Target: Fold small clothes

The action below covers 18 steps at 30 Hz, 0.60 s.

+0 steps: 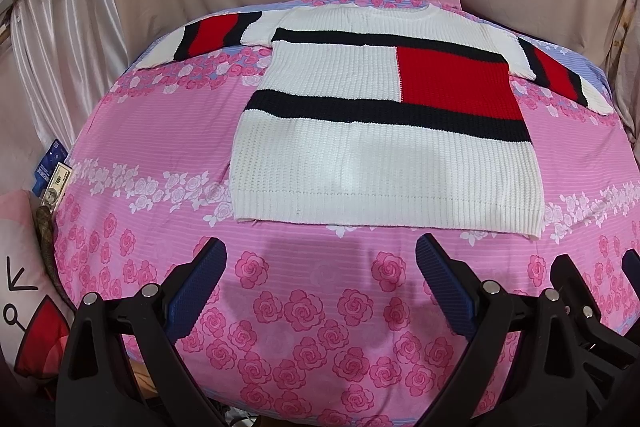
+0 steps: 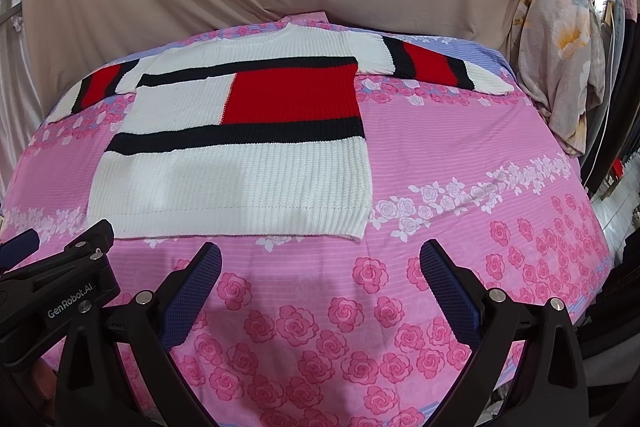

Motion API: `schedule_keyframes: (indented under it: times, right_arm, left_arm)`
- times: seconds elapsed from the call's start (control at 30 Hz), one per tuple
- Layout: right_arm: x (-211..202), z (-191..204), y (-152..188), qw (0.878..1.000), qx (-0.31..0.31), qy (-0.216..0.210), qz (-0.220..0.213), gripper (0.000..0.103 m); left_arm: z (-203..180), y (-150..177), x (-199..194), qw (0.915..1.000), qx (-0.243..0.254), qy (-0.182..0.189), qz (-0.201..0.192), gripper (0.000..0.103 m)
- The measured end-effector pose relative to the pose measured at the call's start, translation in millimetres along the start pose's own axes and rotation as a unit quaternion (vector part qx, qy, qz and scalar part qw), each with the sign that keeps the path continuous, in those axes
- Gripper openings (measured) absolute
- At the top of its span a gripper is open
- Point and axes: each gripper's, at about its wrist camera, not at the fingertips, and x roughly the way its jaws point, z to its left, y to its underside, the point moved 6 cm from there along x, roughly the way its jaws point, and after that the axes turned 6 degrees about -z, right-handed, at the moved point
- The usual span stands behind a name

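Sweater [image 1: 384, 131] lies flat on the bed [image 1: 160, 131], hem near, sleeves spread left and right. Left gripper [image 1: 320, 267] and right gripper [image 2: 320, 267] hover just short of the hem, jaws wide open, empty. Risk: loose knit may stretch or bunch; jaws could pinch the bedsheet [image 2: 460, 147] along with it.

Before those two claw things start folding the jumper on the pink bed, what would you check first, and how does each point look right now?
1. Sweater lies flat, front up: ok.
2. Both sleeves spread out to the sides: ok.
3. Left gripper open and holding nothing: ok.
4. Right gripper open and holding nothing: ok.
5. Hem in front of both grippers, with nothing lying on it: ok.
6. Bedsheet smooth under the sweater: cannot tell, it is covered.
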Motion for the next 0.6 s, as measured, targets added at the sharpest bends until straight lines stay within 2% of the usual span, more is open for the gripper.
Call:
schedule_keyframes:
  times: [0.23,0.37,0.47,0.6]
  right_arm:
    - [3.8,1.0,4.7,1.000,0.001,-0.005,0.008,0.098]
    - [24.2,-7.2,3.1,0.999,0.020,-0.031,0.034,0.098]
    - [39.2,-42.1,-7.0,0.997,0.061,-0.042,0.031,0.097]
    - [73.8,-128.1,-47.4,0.989,0.139,-0.038,0.024,0.097]
  left_arm:
    - [-0.8,3.5,2.9,1.0000,-0.002,-0.001,0.009,0.094]
    - [-0.4,2.7,12.1,0.9994,-0.018,0.008,0.028,0.096]
    - [4.9,-11.2,21.5,0.9975,-0.043,0.037,0.042,0.096]
    - [26.8,-25.0,31.8,0.9951,-0.083,0.026,0.046,0.096]
